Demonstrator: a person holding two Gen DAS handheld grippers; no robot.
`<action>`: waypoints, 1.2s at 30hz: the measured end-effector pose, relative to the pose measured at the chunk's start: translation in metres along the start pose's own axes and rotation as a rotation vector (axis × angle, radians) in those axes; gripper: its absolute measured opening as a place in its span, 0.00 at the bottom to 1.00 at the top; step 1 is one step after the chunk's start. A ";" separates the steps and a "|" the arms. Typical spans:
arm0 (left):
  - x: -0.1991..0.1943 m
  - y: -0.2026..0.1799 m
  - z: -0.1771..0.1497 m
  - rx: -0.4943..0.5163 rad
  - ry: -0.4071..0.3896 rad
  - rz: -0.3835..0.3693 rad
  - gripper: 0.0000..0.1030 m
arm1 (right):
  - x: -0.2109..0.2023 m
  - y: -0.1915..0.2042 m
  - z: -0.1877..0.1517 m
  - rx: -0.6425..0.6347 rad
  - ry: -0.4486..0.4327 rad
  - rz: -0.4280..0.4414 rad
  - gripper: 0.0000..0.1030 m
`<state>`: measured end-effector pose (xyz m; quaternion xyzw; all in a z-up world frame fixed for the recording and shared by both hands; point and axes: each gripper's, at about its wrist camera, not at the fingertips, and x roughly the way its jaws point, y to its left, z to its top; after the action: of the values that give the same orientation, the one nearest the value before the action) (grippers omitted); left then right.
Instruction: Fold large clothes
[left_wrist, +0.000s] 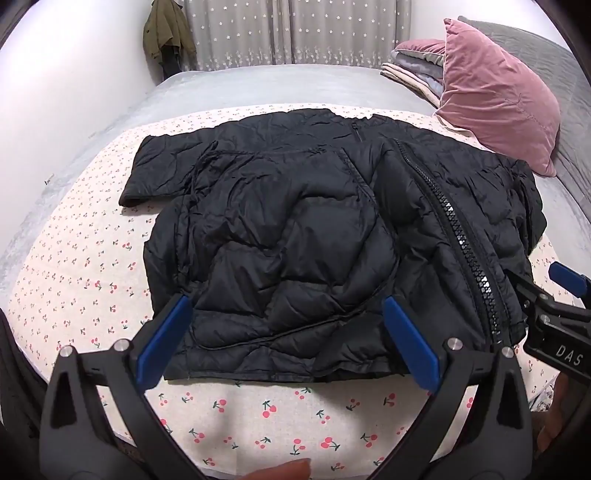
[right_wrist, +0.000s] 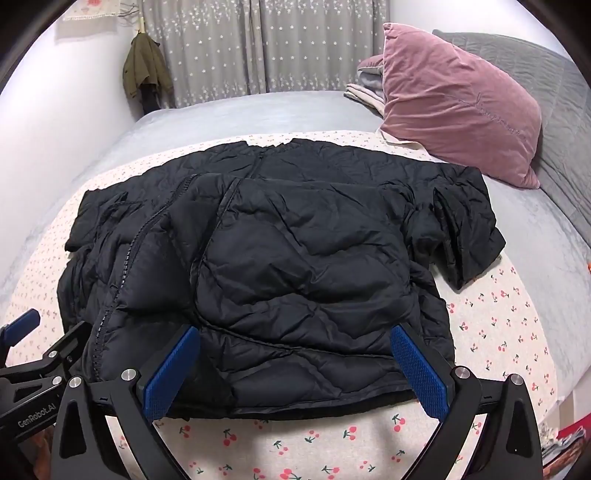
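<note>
A black puffer jacket (left_wrist: 295, 236) lies spread on the cherry-print sheet (left_wrist: 74, 280), zipper running down its right part. In the right wrist view the same jacket (right_wrist: 295, 266) has its zipper on the left and a bunched sleeve at the right. My left gripper (left_wrist: 288, 332) hovers wide open over the jacket's near hem, blue pads apart, nothing pinched. My right gripper (right_wrist: 295, 365) also stands wide open above the near hem. The right gripper (left_wrist: 565, 295) shows at the right edge of the left wrist view. The left gripper (right_wrist: 22, 339) shows at the left edge of the right wrist view.
A pink velvet pillow (left_wrist: 495, 96) leans at the back right beside folded blankets (left_wrist: 413, 70). Grey bedding (left_wrist: 258, 85) covers the far bed. A green coat (left_wrist: 166, 33) hangs on the wall by star-print curtains (left_wrist: 295, 29).
</note>
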<state>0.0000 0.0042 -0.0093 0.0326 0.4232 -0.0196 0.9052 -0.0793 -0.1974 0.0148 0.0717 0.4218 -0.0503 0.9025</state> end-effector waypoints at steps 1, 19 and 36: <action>0.000 -0.001 0.000 0.000 0.001 0.000 1.00 | 0.000 -0.001 0.000 0.001 0.001 0.001 1.00; 0.002 -0.004 0.000 0.005 0.010 -0.002 1.00 | 0.002 -0.002 0.000 0.007 0.010 0.001 1.00; 0.003 -0.005 -0.003 0.003 0.010 -0.006 1.00 | 0.003 -0.001 -0.001 0.006 0.012 0.000 1.00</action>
<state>-0.0001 -0.0009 -0.0138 0.0331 0.4278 -0.0228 0.9030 -0.0783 -0.1988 0.0118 0.0746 0.4270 -0.0513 0.8997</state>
